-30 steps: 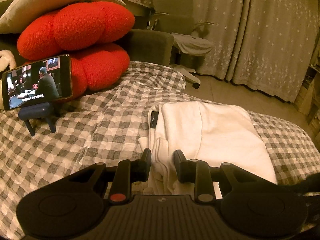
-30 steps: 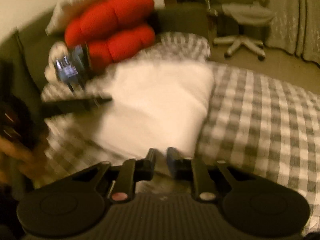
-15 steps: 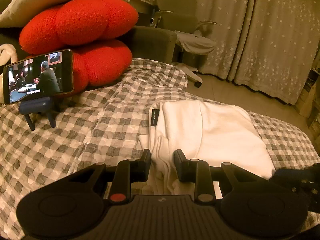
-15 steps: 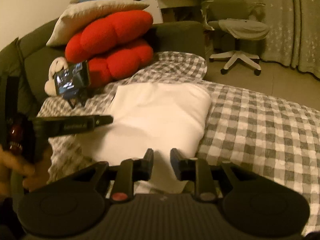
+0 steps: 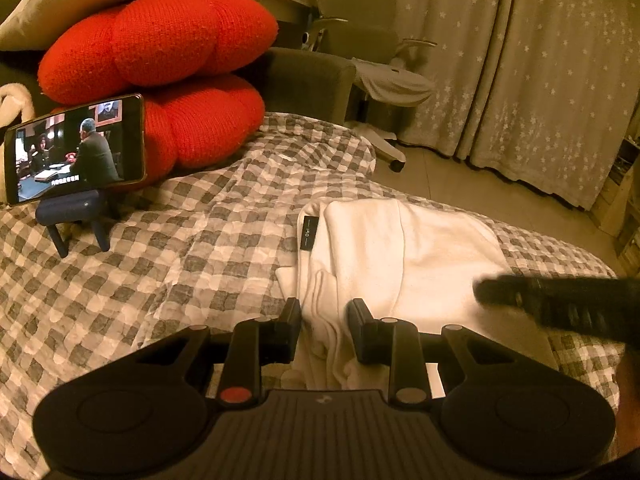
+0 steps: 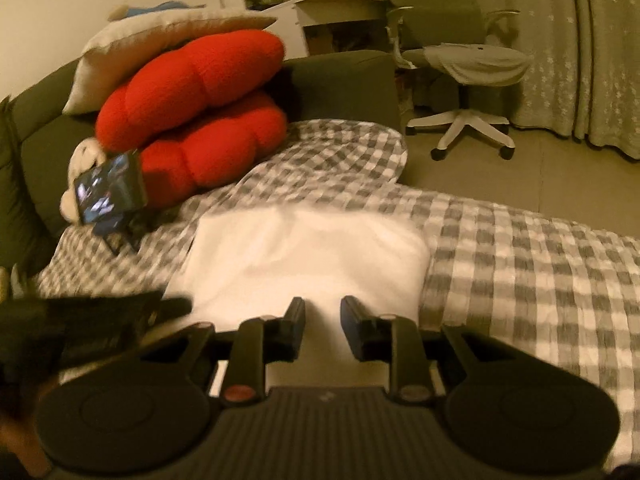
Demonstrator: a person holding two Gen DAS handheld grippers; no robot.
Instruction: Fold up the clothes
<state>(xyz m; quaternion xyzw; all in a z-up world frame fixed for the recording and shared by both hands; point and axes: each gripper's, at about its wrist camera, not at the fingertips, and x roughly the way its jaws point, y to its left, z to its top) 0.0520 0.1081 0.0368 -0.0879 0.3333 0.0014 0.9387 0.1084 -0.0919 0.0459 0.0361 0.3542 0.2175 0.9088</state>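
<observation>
Both tongs, left [image 5: 324, 316] and right [image 6: 322, 314], hang open and empty over my folded white garment [image 5: 404, 256] on the checked blanket [image 5: 160, 264]; next, probably, a final fold.

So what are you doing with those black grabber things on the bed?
A person is folding a white garment laid on the checked bedspread. The left gripper is open with the garment's bunched near edge between its fingers. The right gripper is open too, poised over the garment's near end. A phone plays a video beside red cushions.
</observation>
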